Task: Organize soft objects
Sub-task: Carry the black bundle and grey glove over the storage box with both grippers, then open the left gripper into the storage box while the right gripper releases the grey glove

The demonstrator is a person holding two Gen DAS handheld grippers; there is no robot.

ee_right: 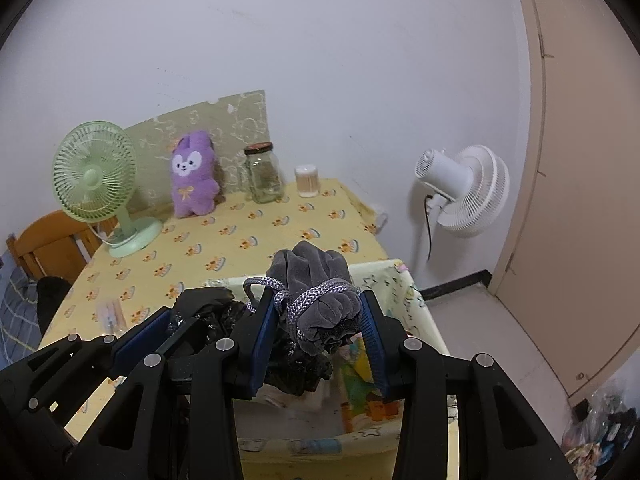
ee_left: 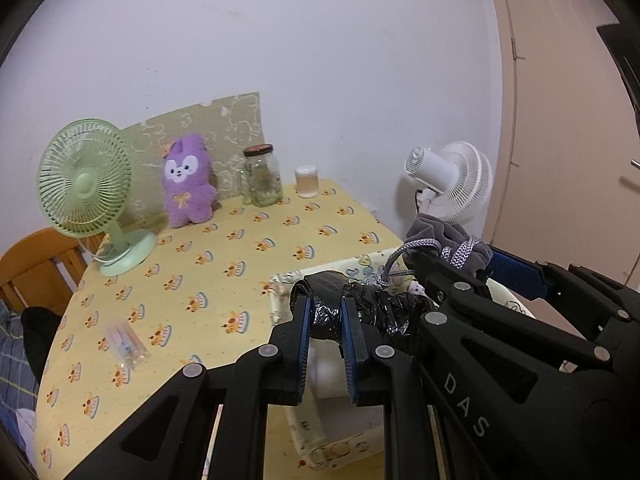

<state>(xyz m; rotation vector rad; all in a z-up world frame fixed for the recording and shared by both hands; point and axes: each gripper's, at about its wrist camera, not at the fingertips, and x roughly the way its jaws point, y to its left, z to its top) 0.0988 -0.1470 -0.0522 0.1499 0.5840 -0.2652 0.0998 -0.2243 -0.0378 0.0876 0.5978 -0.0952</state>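
Your right gripper (ee_right: pixel 320 320), clamped on the rope-tied grey velvet bundle (ee_right: pixel 320 300), and left gripper (ee_left: pixel 326 320), pinching crumpled black plastic (ee_left: pixel 360 308), both hang directly over the open yellow-print fabric bin (ee_right: pixel 416 304), so go straight down.

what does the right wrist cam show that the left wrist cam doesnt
Only the right wrist view shows the floor with a bag of clutter at lower right, the black baseboard, and the storage box's colourful inside.

Only the left wrist view shows the left gripper head-on, pinching a crumpled black plastic bag.

Both show the right gripper clamping a grey cloth bundle tied with cord, the green fan, purple plush, glass jar, white fan and yellow tablecloth.
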